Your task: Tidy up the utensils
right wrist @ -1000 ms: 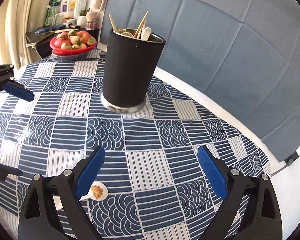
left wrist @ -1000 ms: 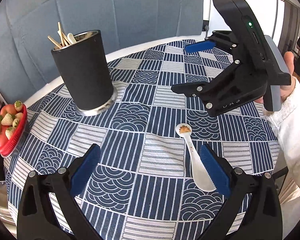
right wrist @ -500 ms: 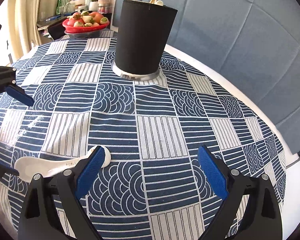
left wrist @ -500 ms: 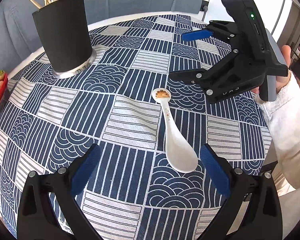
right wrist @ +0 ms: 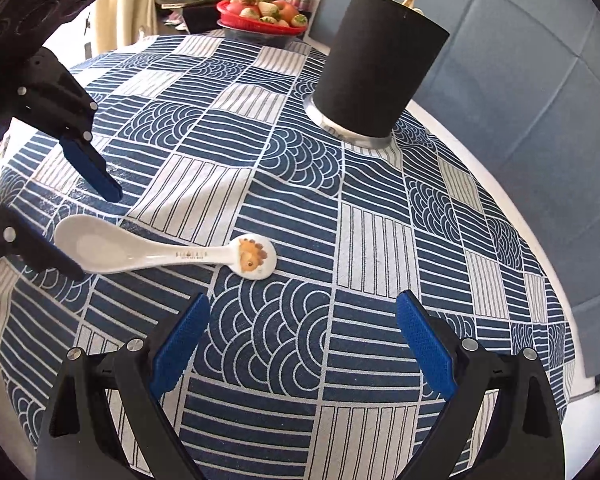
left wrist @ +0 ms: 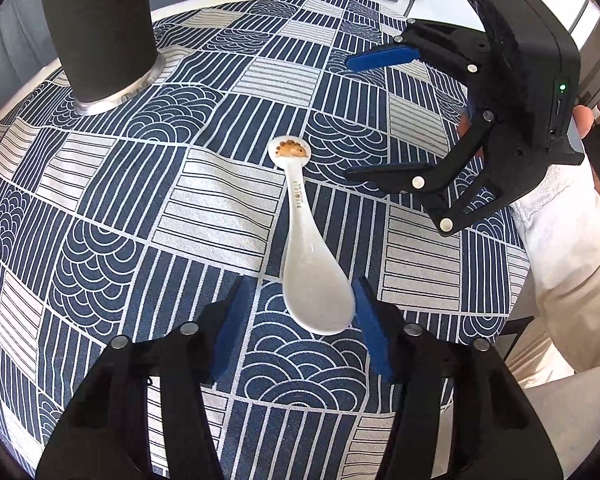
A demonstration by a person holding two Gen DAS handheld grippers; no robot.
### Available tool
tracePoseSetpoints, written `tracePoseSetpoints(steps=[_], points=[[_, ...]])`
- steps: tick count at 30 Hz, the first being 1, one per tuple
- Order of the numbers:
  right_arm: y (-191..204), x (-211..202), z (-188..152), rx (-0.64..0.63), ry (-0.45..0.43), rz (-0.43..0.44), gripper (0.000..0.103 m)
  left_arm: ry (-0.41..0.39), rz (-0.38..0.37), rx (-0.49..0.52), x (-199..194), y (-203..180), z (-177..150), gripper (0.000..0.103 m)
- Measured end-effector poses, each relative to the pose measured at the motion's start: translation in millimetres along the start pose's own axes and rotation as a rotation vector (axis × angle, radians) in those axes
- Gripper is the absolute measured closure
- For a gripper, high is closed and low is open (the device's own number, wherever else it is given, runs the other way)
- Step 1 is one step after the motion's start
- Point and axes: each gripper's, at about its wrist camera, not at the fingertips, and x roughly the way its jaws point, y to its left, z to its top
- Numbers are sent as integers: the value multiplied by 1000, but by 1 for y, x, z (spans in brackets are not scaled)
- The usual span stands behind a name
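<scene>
A round table (left wrist: 204, 12) draped in a blue-and-white patchwork cloth of stripes and wave arcs (left wrist: 120, 208) stands before a grey-blue padded wall (right wrist: 540, 80), with a cluttered shelf of bottles behind its far side in the right wrist view. On the cloth stands a tall black cylindrical utensil holder with a metal base (right wrist: 374, 68), wooden stick ends poking above its rim; it is well apart from both grippers. At the far edge sits a red bowl of strawberries and other fruit (right wrist: 260, 20). Nothing lies between either gripper and the white ceramic soup spoon with a brown cartoon print on its handle end (left wrist: 306, 248), which lies flat on the cloth with its bowl nearest the left gripper (left wrist: 296, 320). That gripper's blue-padded jaws are closing, the spoon's bowl between them; the right-hand pad sits just against the bowl's edge, while the other pad is clear of it. The right gripper (right wrist: 300, 340), held by a hand in a white sleeve (left wrist: 560, 264), has its jaws spread wide above bare cloth, the spoon's printed handle end just beyond its left pad.
</scene>
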Motion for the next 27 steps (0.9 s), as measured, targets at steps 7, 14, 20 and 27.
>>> tracePoseSetpoints(steps=[7, 14, 20, 27], points=[[11, -1, 1, -69, -20, 32, 14, 49, -17, -54, 4, 10, -1, 74], [29, 1, 10, -125, -44, 83, 14, 65, -31, -36, 2, 17, -3, 74], [47, 6, 27, -212, -66, 110, 15, 97, -5, 34, 3, 14, 0, 75], [66, 14, 40, -322, -2, 193, 69, 90, 5, 80, -15, 21, 1, 75]])
